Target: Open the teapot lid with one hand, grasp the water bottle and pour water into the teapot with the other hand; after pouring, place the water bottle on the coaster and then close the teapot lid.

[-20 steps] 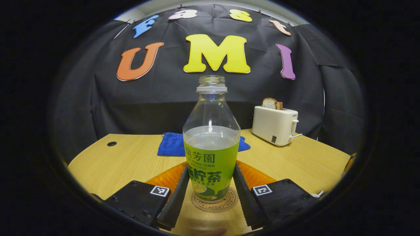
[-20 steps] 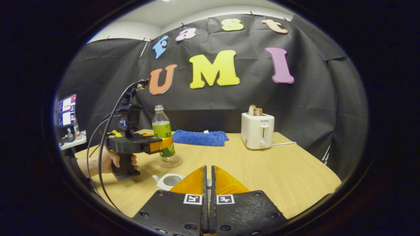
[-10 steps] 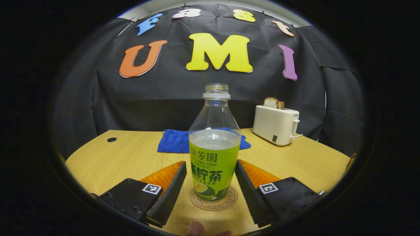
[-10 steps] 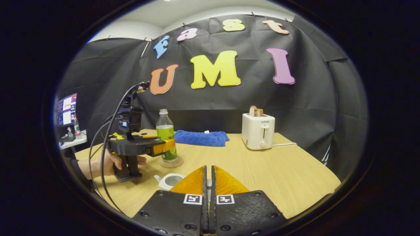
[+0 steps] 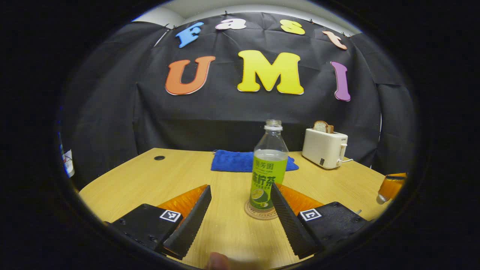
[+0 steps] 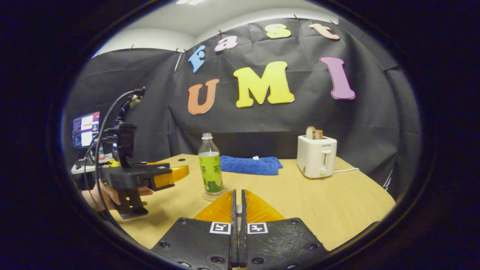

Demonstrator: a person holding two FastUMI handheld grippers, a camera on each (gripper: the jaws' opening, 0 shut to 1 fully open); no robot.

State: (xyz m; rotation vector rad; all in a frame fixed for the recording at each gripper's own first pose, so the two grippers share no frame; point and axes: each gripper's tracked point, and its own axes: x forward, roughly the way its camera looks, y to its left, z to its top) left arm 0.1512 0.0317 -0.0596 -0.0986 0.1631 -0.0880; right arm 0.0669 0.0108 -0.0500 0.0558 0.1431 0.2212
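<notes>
The clear plastic water bottle with a green label (image 5: 269,168) stands upright and uncapped on a round cork coaster (image 5: 261,213), set near the middle of the pale wooden tabletop (image 5: 150,180), toward its far edge. The left gripper (image 5: 240,221) has its jaws spread wide, clear of the bottle, which stands just ahead of them, nearer the right jaw; its long axis is vertical.

The right gripper (image 6: 237,225) has its jaws pressed together; whether a lid is pinched between them cannot be told. Judged from the layout, the bottle placement is done and closing the teapot lid is the step left. The teapot's bearing from the right jaws, on which that move turns, cannot be fixed.

The right gripper view shows the left gripper (image 6: 176,175) from the side, held by a hand (image 6: 105,193) at the tabletop's left edge, well short of the bottle (image 6: 210,168). The left gripper view instead shows the coaster contact directly. A folded blue cloth (image 5: 232,161) and a white toaster holding a bread slice (image 5: 324,148) sit along the far edge.
</notes>
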